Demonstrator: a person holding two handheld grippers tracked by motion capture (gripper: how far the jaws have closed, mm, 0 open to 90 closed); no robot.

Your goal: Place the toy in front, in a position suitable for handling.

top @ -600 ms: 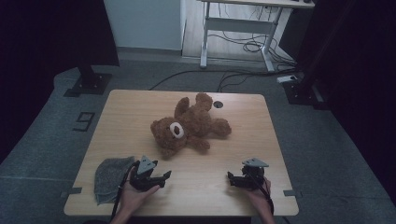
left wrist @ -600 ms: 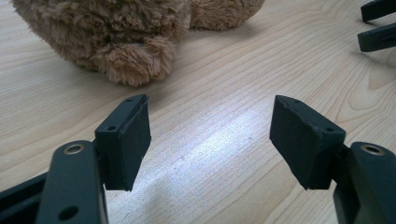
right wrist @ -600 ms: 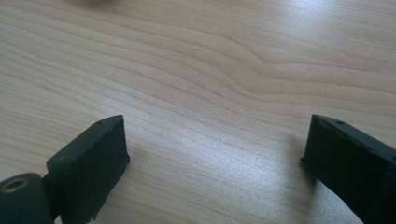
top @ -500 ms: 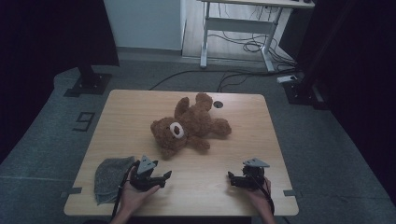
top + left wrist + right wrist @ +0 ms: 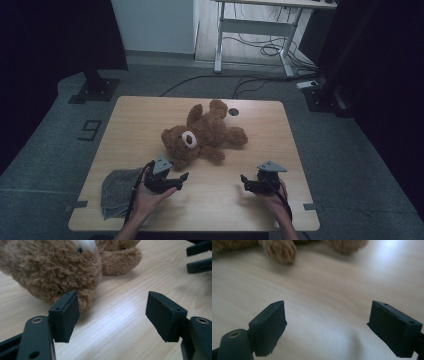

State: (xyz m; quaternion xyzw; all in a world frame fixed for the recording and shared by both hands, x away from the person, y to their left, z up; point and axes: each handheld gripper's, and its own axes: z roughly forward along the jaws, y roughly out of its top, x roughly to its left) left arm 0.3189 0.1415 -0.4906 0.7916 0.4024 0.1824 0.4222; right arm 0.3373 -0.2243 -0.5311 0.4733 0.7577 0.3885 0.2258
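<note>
The teddy bear lies on its back near the middle of the wooden bench, head toward our side and legs spread toward the far edge, beside a small dark hole in the benchtop. We hold the left claw low over the bench just in front of the bear's head, its jaws wide apart with nothing between them. In the left gripper view, the left claw shows bare wood between its pads, and the bear's head sits close behind the left-hand pad; whether fur and pad touch, we cannot tell. The other claw's black jaws show at the top right corner of that view.

Our right claw rests near the front right part of the bench, well apart from the bear, and it too stands spread and empty. In the right gripper view, the right claw frames plain wood, with one of the bear's paws farther off at the top.

A grey cloth lies crumpled at the front left corner of the bench, just beside our left hand.
</note>
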